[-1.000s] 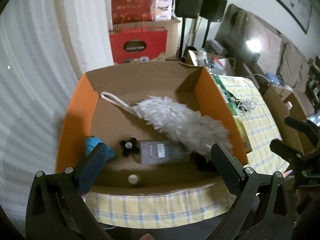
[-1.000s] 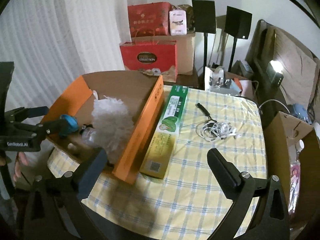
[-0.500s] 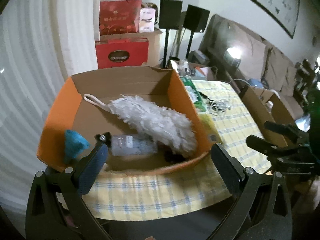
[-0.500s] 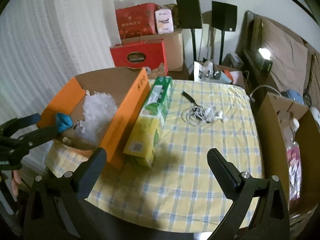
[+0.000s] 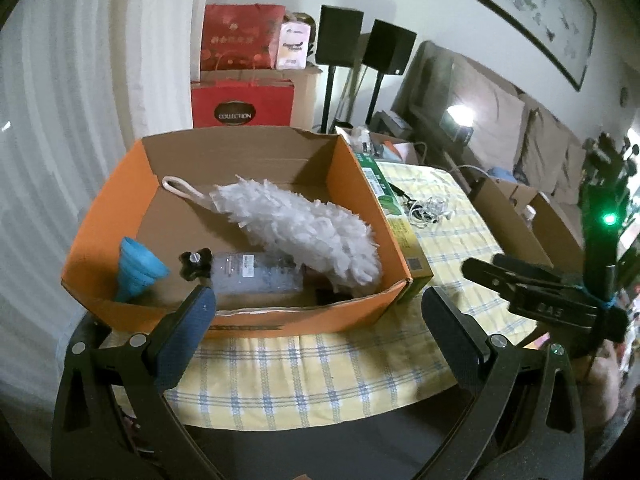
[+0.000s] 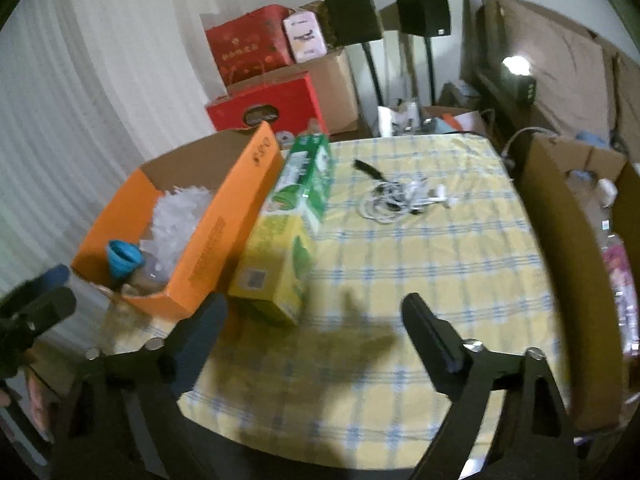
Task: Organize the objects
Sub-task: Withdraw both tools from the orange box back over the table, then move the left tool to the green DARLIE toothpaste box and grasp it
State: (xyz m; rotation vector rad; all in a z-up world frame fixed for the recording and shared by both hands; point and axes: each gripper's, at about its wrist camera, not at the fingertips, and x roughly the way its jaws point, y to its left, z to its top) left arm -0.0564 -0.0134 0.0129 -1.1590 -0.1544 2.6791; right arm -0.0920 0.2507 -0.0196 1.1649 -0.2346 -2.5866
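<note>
An orange cardboard box stands on the left of the checked table. In it lie a white fluffy duster, a blue funnel, a clear bottle and a black knob. A long green-yellow box lies against its right side. A tangle of white cable and a black handle lie beyond. My left gripper is open and empty in front of the orange box. My right gripper is open and empty over the table's front part.
A brown carton with bottles stands right of the table. Red gift bags and black speakers are behind. A white curtain hangs on the left. The right gripper shows at the right of the left wrist view.
The blue funnel now lies in the box, out of my left gripper. Both grippers have pulled back towards the table's near edge, open.
</note>
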